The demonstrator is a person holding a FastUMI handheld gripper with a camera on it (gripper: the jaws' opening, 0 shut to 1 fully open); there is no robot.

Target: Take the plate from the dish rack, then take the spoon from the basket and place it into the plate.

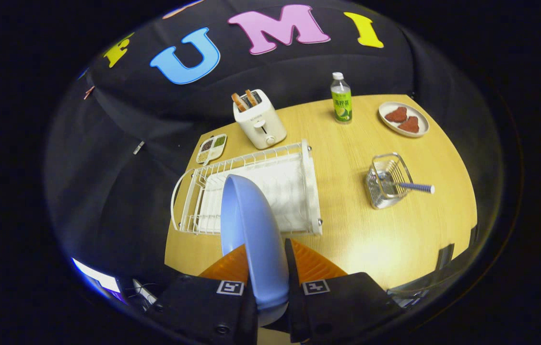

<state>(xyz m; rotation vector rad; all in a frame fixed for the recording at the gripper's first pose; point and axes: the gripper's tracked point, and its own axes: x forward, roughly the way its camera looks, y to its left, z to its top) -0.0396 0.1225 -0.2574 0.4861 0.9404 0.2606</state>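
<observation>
My gripper (265,261) is shut on the rim of a light blue plate (251,225), which stands on edge between the two fingers and is lifted above the white wire dish rack (294,191). The rack lies on the wooden table (357,225) just beyond the fingers, with nothing standing in it. To the right of the rack sits a small metal wire basket (388,181). A spoon (414,187) with a blue-and-white handle lies in it, the handle sticking out over the basket's right side.
A cream toaster (259,122) with two bread slices stands behind the rack. Left of it is a small divided tray (211,148). A green-labelled bottle (341,99) and a plate with two reddish pieces (404,119) stand at the far side of the table.
</observation>
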